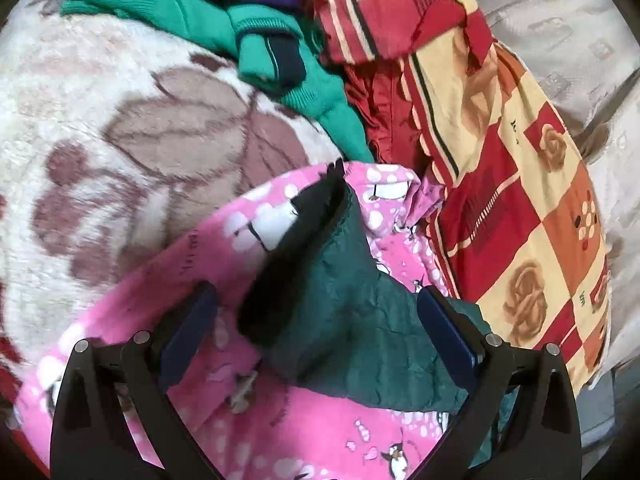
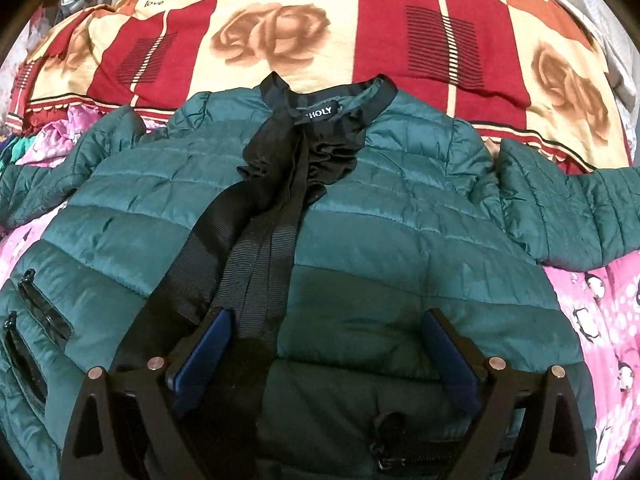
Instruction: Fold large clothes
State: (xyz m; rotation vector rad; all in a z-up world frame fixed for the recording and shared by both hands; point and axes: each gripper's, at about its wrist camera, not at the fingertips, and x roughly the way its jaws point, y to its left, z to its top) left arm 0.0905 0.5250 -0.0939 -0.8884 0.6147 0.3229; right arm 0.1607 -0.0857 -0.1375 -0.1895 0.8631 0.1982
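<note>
Right tool (image 2: 324, 344) wide, poised low over jacket (image 2: 360, 216), nothing gripped. Left tool (image 1: 316, 328) wide too, straddling jacket sleeve cuff (image 1: 296, 240), likely readying to fold it inward. Spread front-up on pink sheet (image 2: 600, 320), collar toward rose quilt (image 2: 280, 28).

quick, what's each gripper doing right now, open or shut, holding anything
Left gripper: jaws open, around a dark green jacket sleeve end, not clamped.
Right gripper: jaws open, over the jacket's front, holding nothing.
</note>
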